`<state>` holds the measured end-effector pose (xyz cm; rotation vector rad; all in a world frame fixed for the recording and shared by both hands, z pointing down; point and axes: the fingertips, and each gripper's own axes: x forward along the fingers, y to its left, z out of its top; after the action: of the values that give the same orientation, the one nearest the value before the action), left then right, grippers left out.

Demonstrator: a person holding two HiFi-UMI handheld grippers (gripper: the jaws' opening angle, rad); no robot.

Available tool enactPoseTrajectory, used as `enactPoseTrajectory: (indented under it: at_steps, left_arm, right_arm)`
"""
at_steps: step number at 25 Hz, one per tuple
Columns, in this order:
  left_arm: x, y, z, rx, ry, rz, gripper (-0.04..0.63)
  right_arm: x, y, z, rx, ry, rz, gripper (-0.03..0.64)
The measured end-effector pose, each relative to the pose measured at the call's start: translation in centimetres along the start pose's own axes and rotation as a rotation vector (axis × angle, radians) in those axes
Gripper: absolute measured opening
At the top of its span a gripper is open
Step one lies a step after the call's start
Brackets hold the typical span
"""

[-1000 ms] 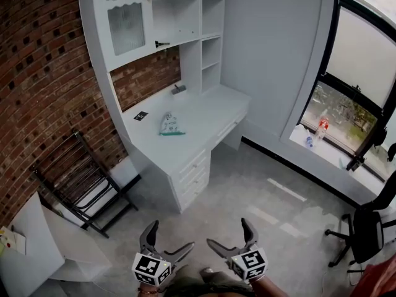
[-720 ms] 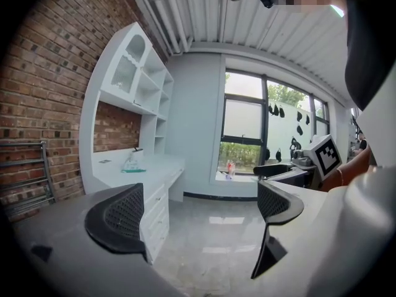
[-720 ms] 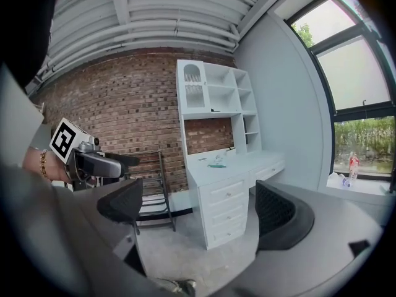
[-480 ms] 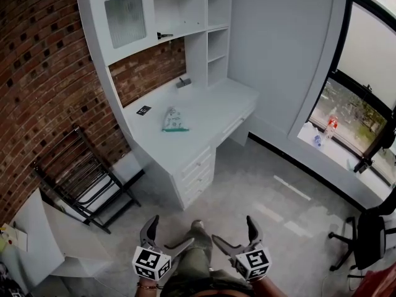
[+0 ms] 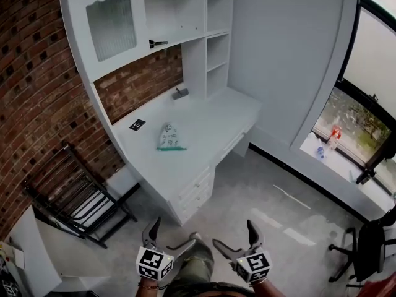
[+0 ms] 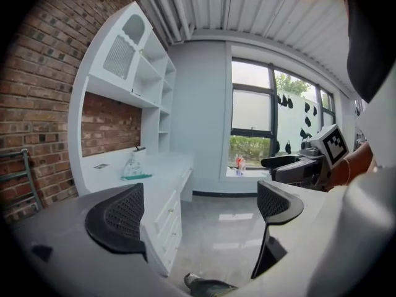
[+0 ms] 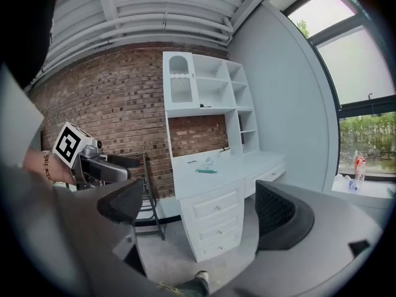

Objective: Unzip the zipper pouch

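On the table, well apart from the left gripper and right gripper, both with jaws apart and empty, lies the zipper pouch, likely light and floppy, best pinned by its teal edge.

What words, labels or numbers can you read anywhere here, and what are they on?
None can be read.
zipper pouch: any print too small to read.
black card on the desk: too small.
left gripper, right gripper: square markers only, no words.

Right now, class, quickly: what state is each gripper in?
Left gripper: open, jaws apart, holding nothing.
Right gripper: open, jaws apart, holding nothing.
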<state>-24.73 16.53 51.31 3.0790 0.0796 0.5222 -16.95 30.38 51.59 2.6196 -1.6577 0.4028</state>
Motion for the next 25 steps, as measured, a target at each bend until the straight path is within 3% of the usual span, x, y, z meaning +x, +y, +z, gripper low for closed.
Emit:
enactPoseTrajectory:
  at_steps: [6,13,25]
  left_arm:
    - [6.4,5.5,2.5,0.025,0.021,-0.01,0.568]
    - [11.5,12.5,4.6,0.093,0.052,0.032,0.568]
    - [15.2,21.3,5.7,0.059,0.069,0.115,0.568]
  right_arm:
    - [7.4,-2.7,2.4,-0.008,0.017,0.036,0.563]
    - [16.0,-5.4,6.4,-0.026,0.004,0.075,0.561]
    - [27.2,-7.0,8.6,-0.039,0.025,0.164,0.561]
